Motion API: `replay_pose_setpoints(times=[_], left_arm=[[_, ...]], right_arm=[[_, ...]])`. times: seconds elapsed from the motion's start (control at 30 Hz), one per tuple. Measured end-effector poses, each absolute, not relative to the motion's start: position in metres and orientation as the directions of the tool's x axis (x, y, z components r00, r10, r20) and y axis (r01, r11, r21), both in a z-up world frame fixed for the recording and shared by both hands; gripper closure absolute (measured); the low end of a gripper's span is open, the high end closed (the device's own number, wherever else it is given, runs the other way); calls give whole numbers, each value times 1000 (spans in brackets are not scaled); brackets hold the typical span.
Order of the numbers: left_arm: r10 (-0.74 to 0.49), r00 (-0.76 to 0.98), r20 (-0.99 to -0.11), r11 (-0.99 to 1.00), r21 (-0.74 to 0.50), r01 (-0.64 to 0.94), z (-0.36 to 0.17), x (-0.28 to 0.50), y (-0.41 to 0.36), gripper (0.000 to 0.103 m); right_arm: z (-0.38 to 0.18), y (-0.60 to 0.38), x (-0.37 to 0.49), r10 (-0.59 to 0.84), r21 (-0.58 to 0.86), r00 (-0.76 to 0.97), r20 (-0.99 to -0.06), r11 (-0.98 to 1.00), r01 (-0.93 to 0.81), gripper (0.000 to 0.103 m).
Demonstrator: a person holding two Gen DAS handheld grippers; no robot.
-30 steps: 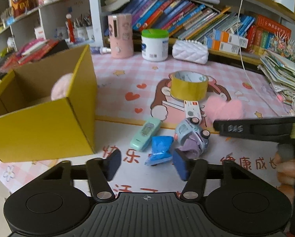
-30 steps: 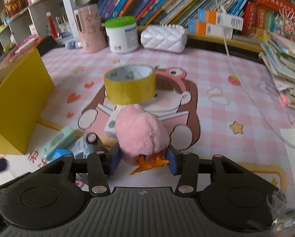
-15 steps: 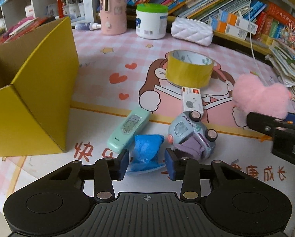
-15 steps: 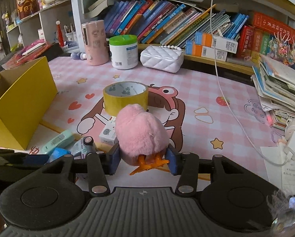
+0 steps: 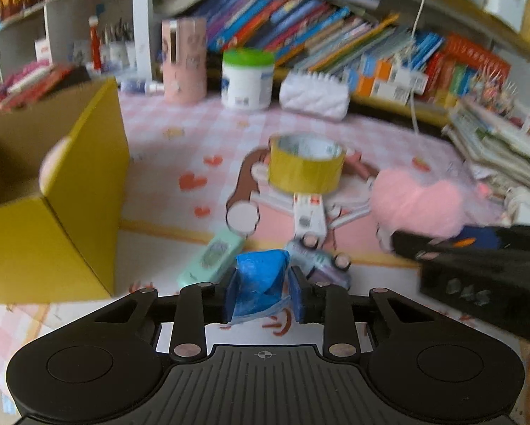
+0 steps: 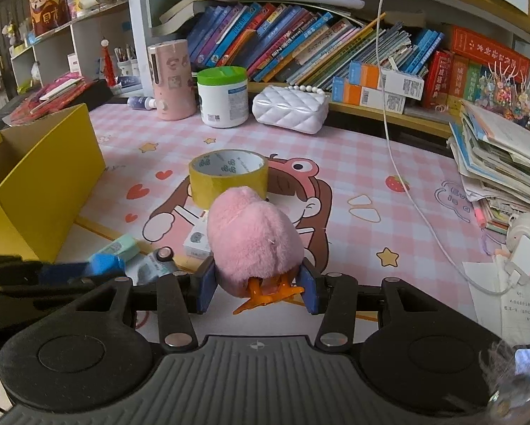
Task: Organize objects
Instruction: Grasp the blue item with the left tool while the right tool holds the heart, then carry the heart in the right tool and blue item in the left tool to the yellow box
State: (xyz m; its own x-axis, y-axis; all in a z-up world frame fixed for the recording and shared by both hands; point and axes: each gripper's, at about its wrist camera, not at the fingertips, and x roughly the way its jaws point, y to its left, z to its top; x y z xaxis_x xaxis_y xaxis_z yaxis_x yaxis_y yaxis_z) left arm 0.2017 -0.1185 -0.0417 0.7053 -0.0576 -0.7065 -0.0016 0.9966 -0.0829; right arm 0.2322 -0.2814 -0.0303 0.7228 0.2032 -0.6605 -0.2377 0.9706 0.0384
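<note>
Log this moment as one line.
left tool: shut on blue packet | right tool: shut on pink plush toy | yellow box: open

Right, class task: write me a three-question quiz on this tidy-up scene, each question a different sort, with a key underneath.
1. True or false: the left gripper is shut on a blue crumpled wrapper.
2. Multiple choice: what does the right gripper hold? A) the tape roll B) a pink plush chick C) the toy car
3. Fill the gap: the yellow box stands to the ____ of the tape roll in the right wrist view.

Key: 1 true; 2 B; 3 left
</note>
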Motion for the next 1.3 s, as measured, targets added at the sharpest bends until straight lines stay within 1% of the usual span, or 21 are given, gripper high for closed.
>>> replay_pose_setpoints(times=[0.13, 0.5, 0.83, 1.1, 1.3], left_arm=[[-51, 735, -676, 997, -81, -6, -31, 189, -113, 75], [-39, 763, -645, 995, -93, -28, -22, 147, -78, 75], [-33, 768, -640, 992, -116, -54, -19, 101, -26, 75], [5, 762, -647, 986, -126, -113, -20, 60, 23, 75], [36, 758, -651, 984, -109, -141, -20, 36, 51, 75]], right_arm=[[-28, -273, 224, 203, 32, 725, -658, 970, -242, 58], [-20, -238, 188, 189, -7, 730, -656, 967, -256, 58], [-13, -186, 143, 197, -17, 725, -660, 961, -276, 58], [-14, -134, 103, 235, -24, 700, -675, 941, -338, 58], [-16, -99, 80, 259, -14, 689, -677, 931, -363, 58]])
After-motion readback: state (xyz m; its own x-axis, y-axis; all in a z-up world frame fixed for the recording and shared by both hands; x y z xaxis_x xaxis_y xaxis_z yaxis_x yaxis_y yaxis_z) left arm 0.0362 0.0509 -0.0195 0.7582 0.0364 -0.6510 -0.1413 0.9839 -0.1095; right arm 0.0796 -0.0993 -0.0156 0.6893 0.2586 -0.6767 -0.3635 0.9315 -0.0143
